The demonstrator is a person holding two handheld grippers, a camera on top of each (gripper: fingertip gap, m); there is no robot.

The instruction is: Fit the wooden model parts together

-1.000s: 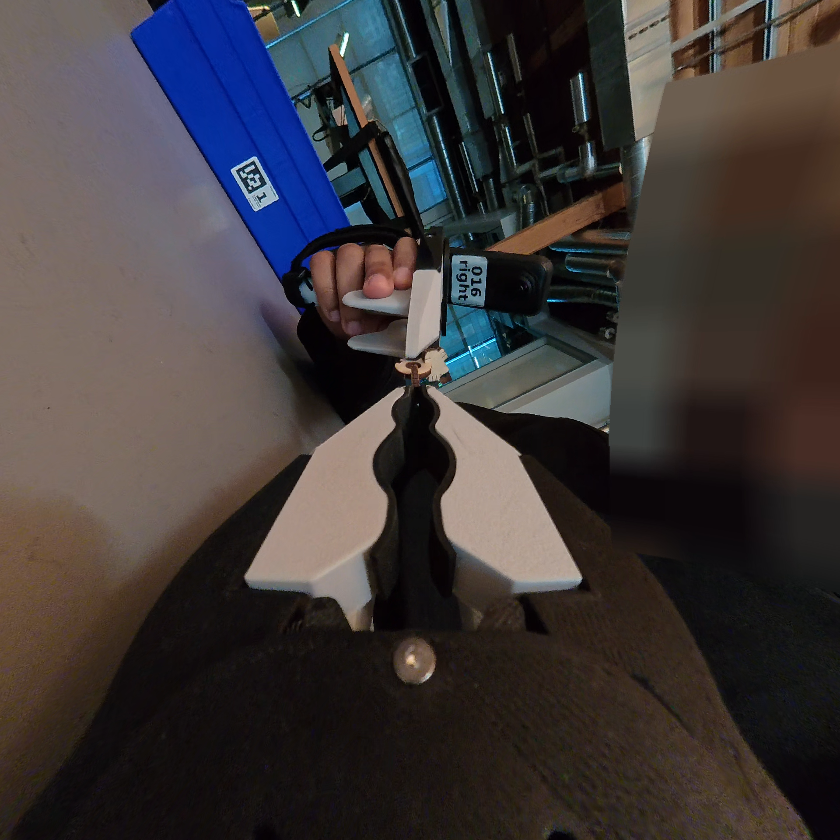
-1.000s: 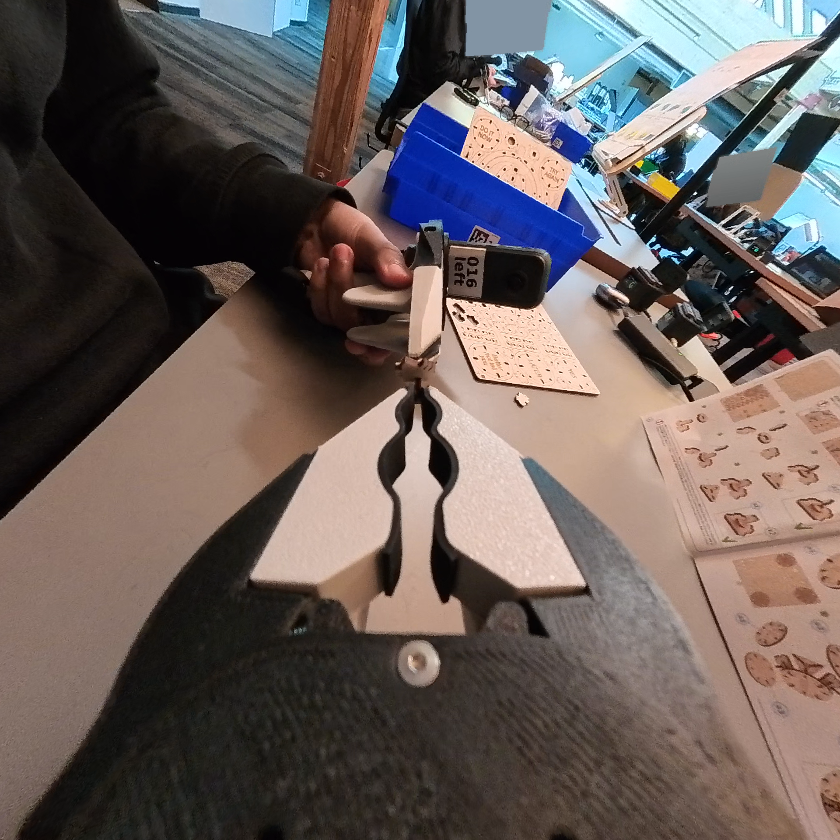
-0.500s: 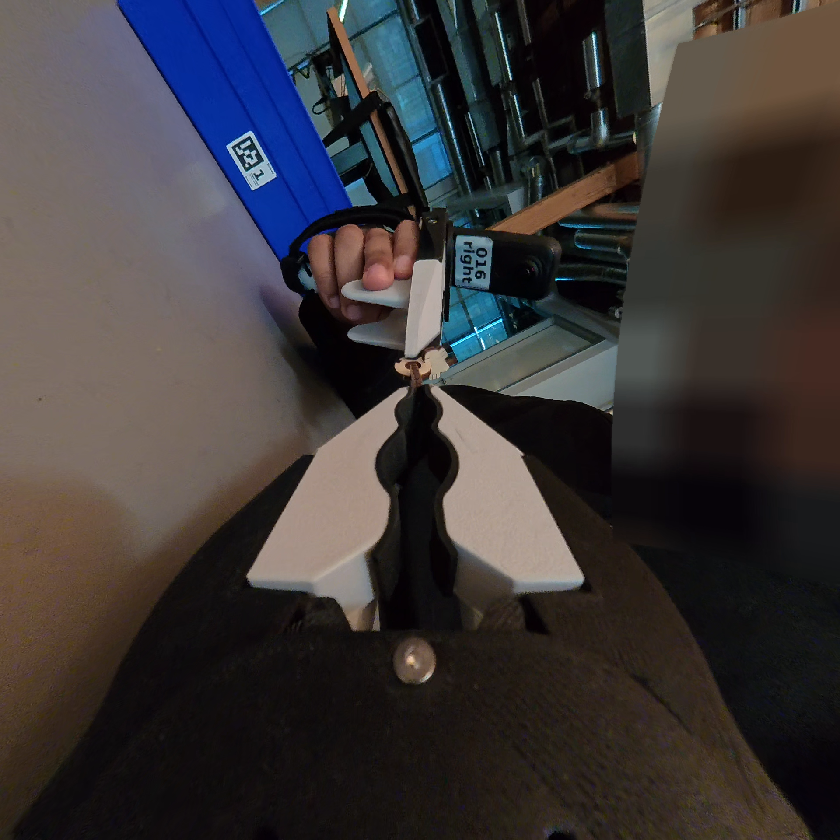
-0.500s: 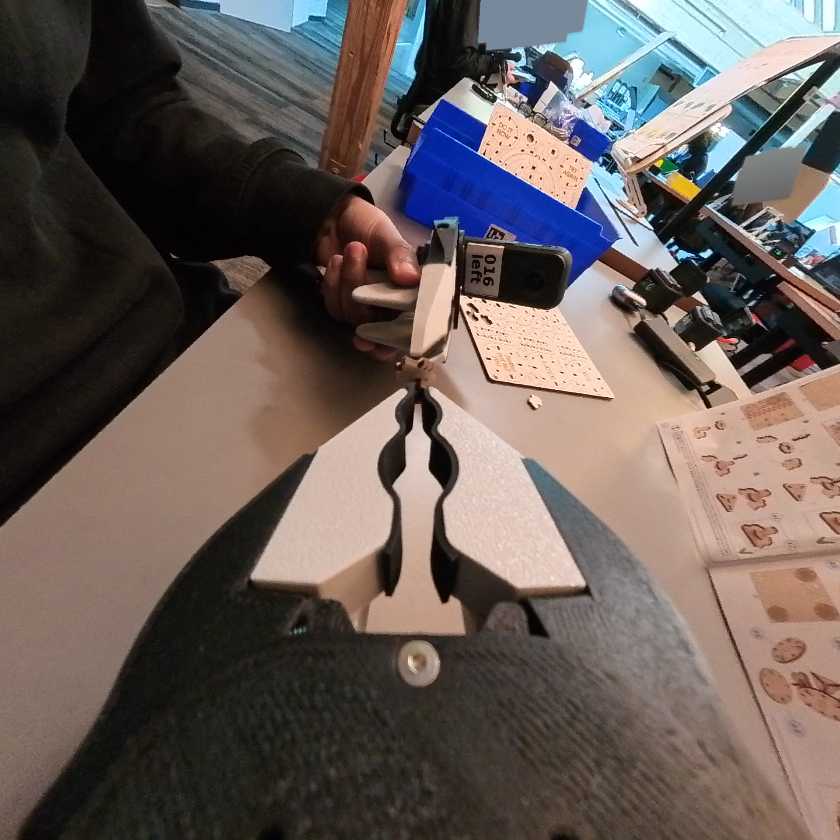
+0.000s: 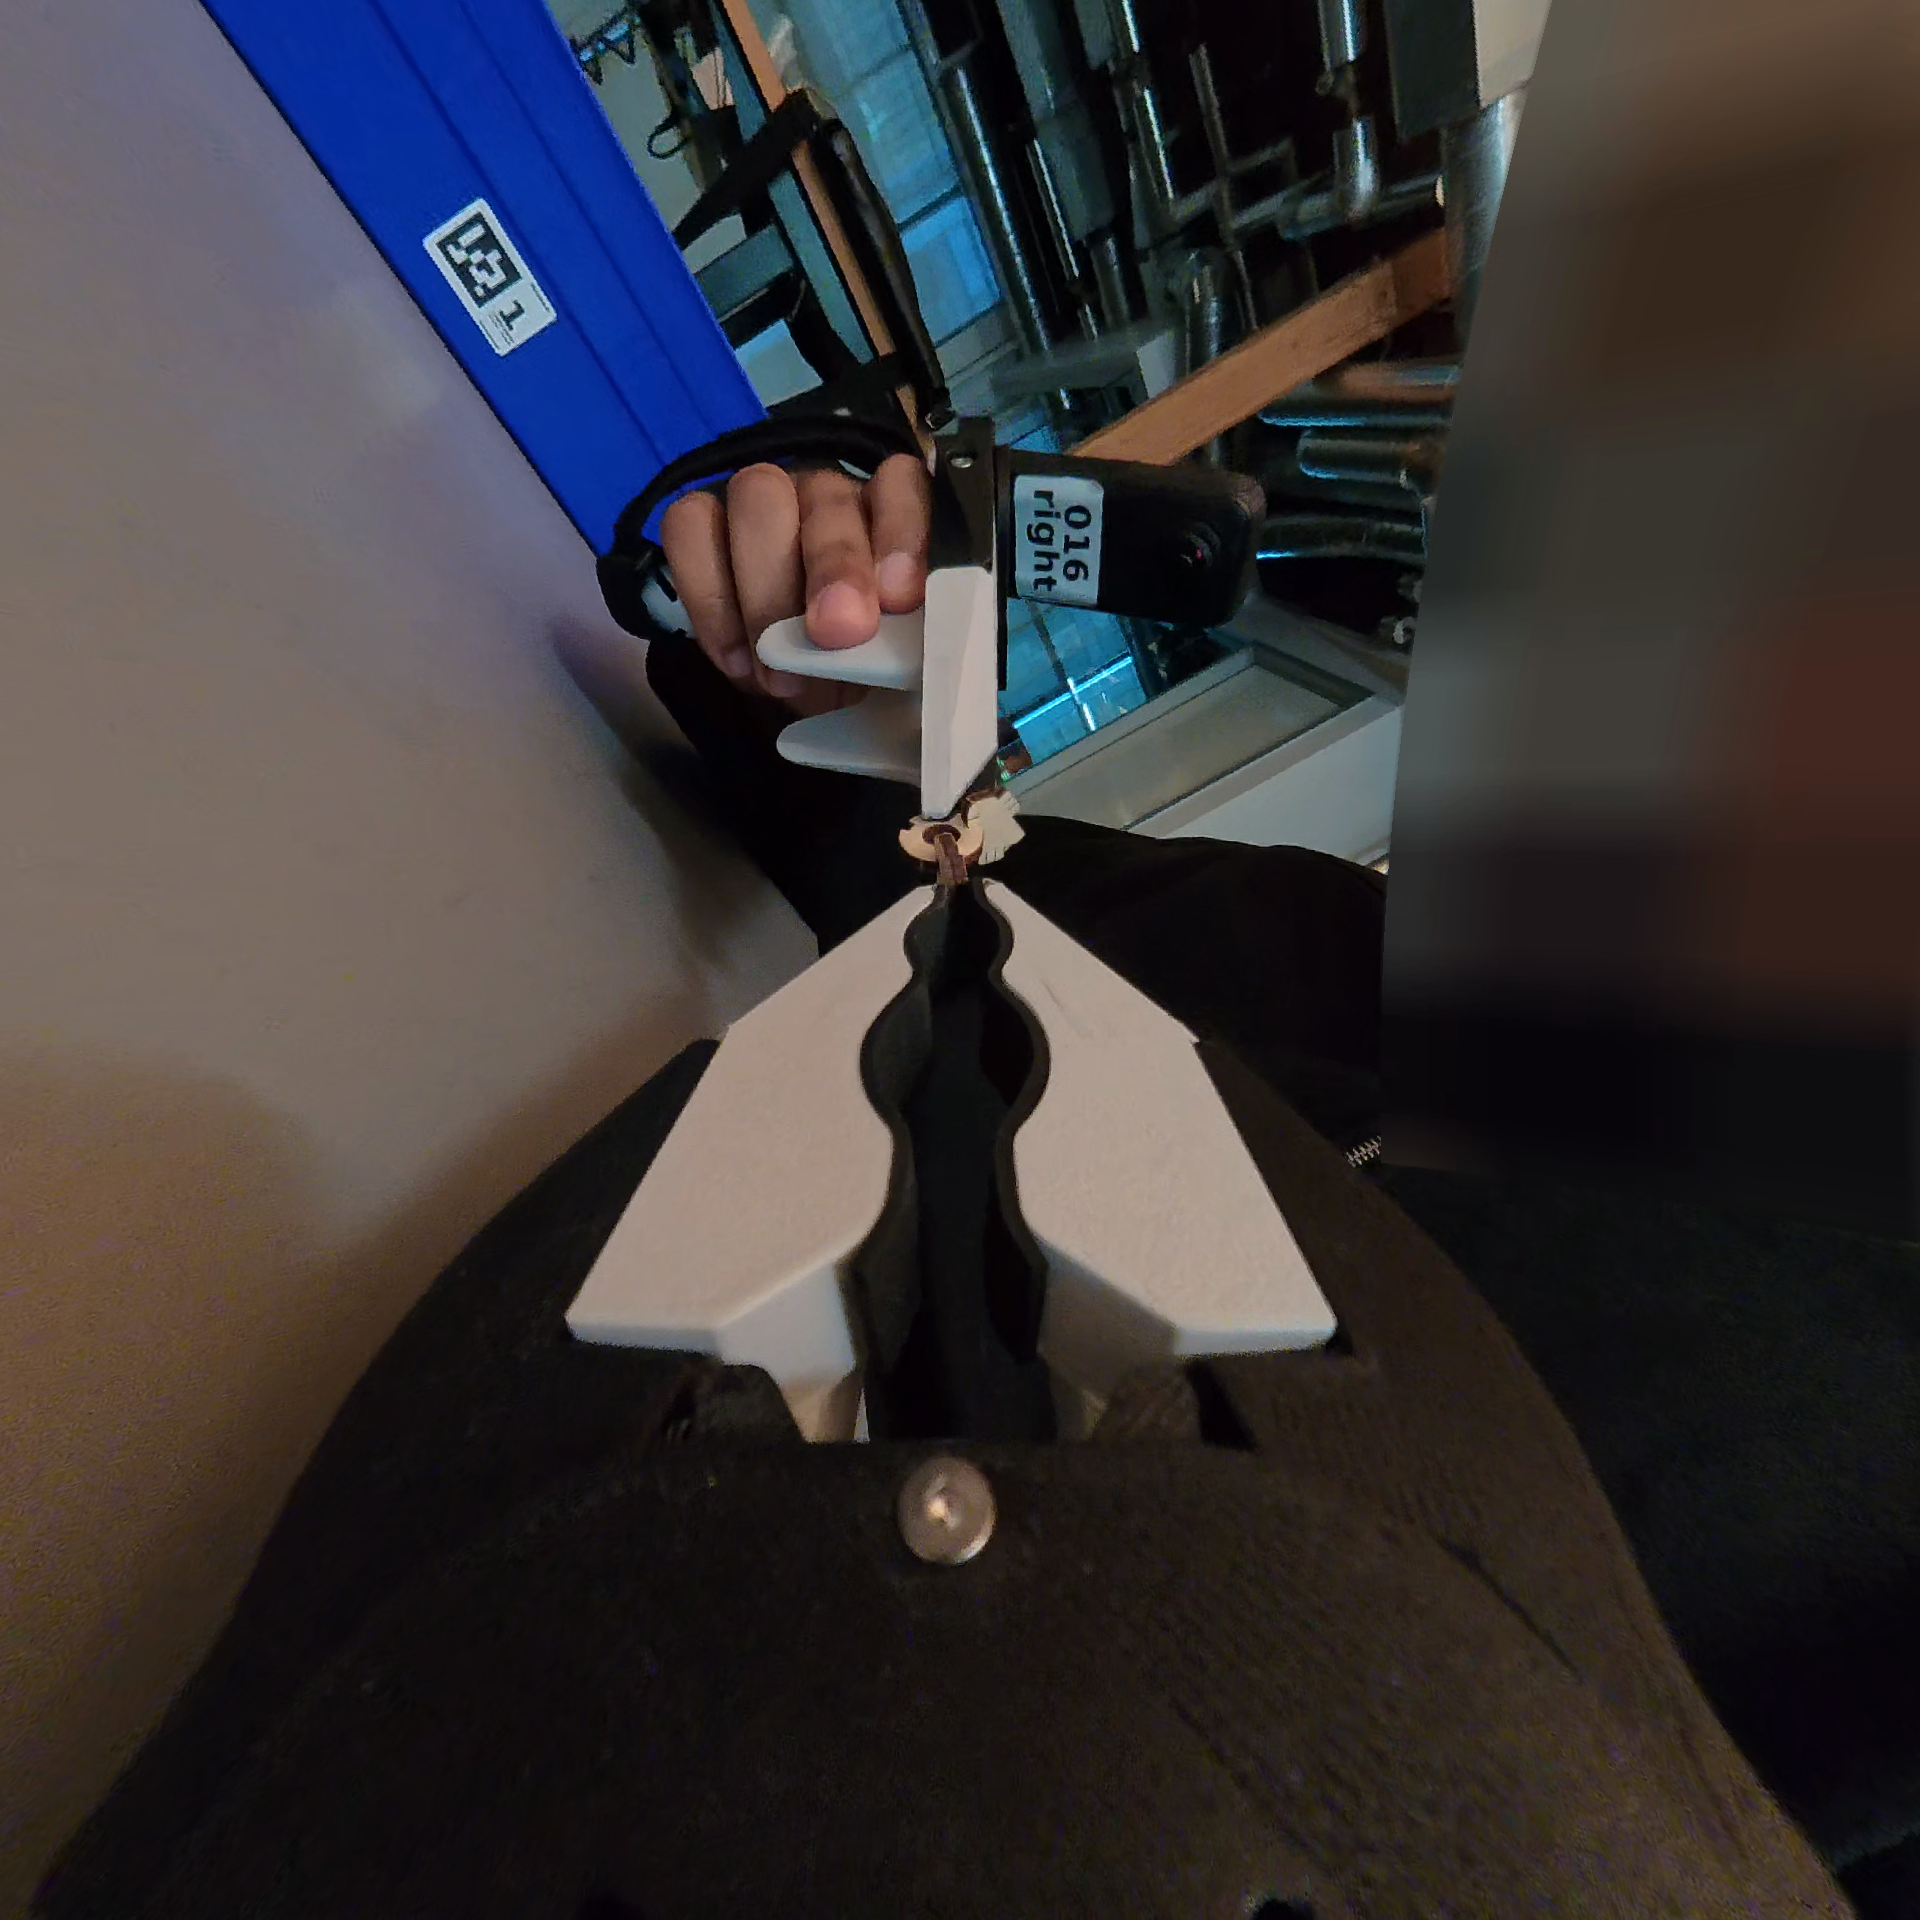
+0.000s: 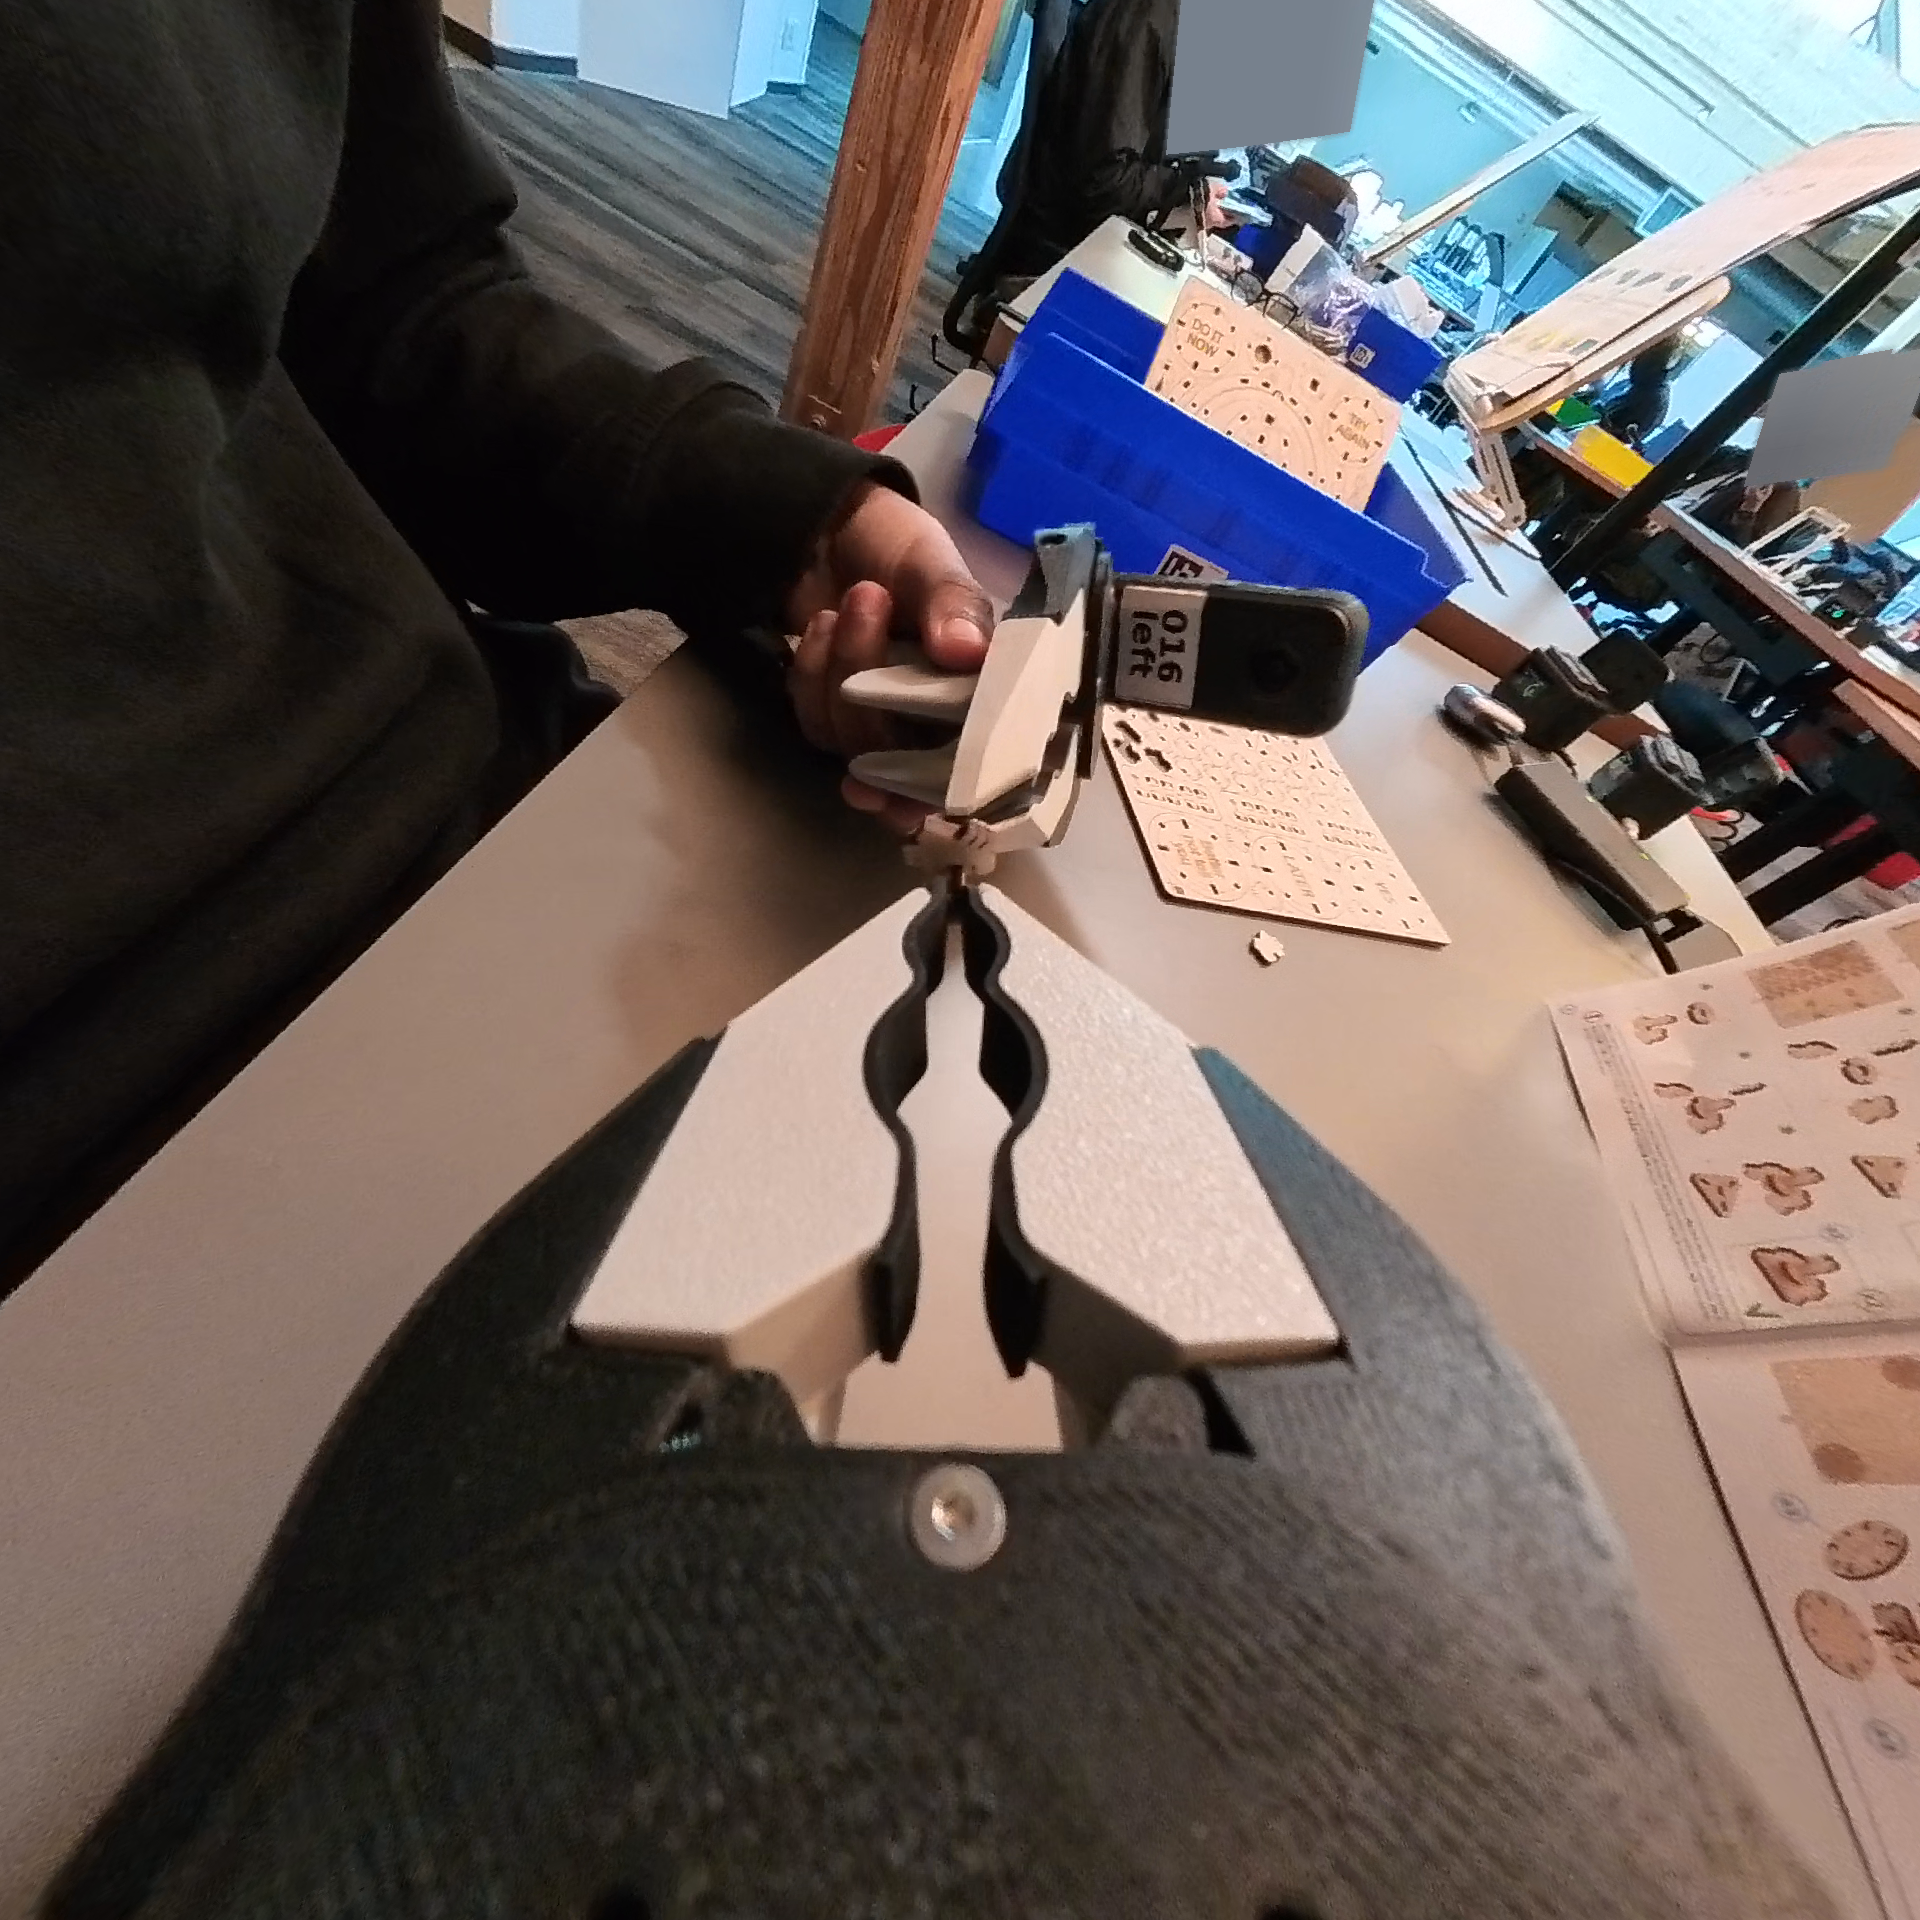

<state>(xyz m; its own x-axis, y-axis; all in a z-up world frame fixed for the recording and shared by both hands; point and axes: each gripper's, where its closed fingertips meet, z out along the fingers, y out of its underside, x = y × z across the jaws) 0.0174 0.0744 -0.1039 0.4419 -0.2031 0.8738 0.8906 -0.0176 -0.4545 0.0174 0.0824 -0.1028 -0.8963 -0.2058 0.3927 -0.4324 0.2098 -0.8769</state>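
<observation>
Left tongs (image 5: 948, 885) and right tongs (image 6: 954, 906) meet tip to tip, both pinched on one small wooden assembly (image 5: 956, 836) above the surface (image 6: 520, 935).

Each gripper (image 5: 951, 883) (image 6: 956, 904) has white wedge fingers (image 5: 790, 1143) with wavy black pads, a black textured body, one silver screw (image 5: 945, 1509), and a black labelled camera (image 6: 1236, 660). Dark sleeves (image 6: 520, 416).

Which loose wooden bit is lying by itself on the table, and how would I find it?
Start at the long blue plastic bin at the far side of the grey table. Nearer than it lies a flat pale plywood sheet of punch-out parts. Just off that sheet's near edge sits the tiny pale notched wooden piece, the only part lying alone on bare tabletop.
</observation>
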